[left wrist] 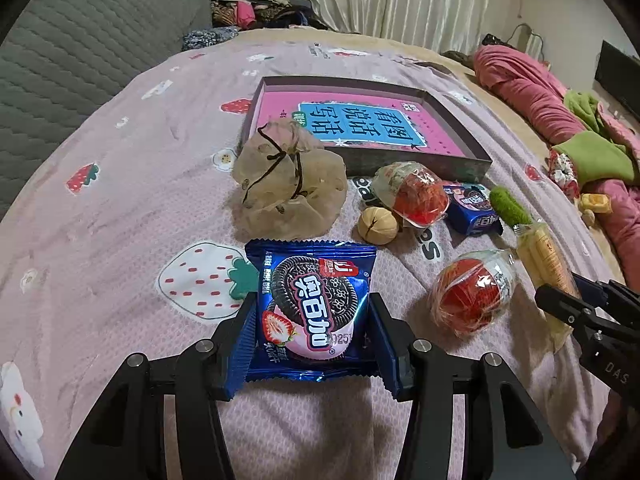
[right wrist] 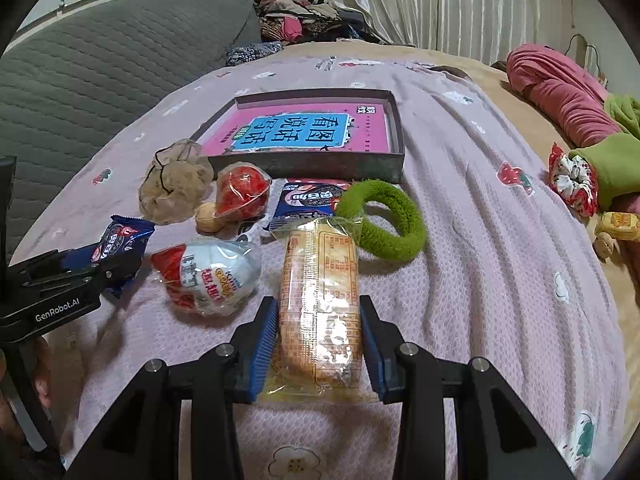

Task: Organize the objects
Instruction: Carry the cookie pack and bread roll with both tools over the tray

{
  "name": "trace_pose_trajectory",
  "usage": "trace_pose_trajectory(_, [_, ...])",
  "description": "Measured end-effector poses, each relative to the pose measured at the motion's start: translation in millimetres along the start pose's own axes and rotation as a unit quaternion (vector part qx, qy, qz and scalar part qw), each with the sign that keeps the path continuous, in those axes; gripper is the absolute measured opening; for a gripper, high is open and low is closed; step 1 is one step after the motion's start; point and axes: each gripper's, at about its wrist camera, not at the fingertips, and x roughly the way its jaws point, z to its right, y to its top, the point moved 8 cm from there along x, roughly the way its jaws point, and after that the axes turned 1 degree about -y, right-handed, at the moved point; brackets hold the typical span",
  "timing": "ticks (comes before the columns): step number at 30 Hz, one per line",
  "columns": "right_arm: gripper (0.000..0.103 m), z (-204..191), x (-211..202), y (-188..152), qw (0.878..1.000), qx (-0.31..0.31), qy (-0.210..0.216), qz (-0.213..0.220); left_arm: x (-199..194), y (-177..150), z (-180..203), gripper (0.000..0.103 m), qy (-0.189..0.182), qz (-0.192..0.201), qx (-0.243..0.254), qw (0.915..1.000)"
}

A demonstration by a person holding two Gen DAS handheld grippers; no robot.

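Observation:
My left gripper (left wrist: 312, 334) is shut on a blue Oreo packet (left wrist: 314, 308), its wrapper edges folded up against both pads, just above the bed. My right gripper (right wrist: 319, 342) is shut on a long yellow wafer packet (right wrist: 320, 312) that points away from me. Ahead lies a dark shallow box (left wrist: 460, 160) with a pink and blue book inside. In front of the box lie a beige mesh pouch (left wrist: 290, 184), a walnut (left wrist: 377, 225), two wrapped red toy eggs (left wrist: 472, 296), a second Oreo packet (right wrist: 306, 200) and a green fuzzy ring (right wrist: 384, 218).
Everything rests on a pink bedspread (left wrist: 120, 220) with strawberry prints. A grey quilted headboard (left wrist: 80, 48) rises at the left. Pink and green clothes (right wrist: 560, 92), a floral scrunchie (right wrist: 572, 184) and a small yellow packet (right wrist: 620, 222) lie at the right edge. Curtains hang behind.

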Motion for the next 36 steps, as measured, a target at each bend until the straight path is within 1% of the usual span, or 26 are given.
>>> trace_pose_trajectory(9, [0.041, -6.2, -14.4, -0.5, 1.000, -0.005, 0.005, 0.013, -17.2, 1.2, 0.8, 0.054, 0.002, 0.014, 0.000, 0.9999])
trace_pose_trajectory(26, [0.040, -22.1, -60.2, 11.7, 0.998, -0.015, 0.009, 0.062, -62.7, 4.8, 11.9, 0.054, 0.005, 0.047, -0.002, 0.9989])
trace_pose_trajectory(36, [0.040, -25.5, -81.5, 20.3, 0.996, -0.019, 0.012, 0.082, -83.7, 16.0, 23.1, 0.054, 0.008, 0.062, 0.013, 0.9979])
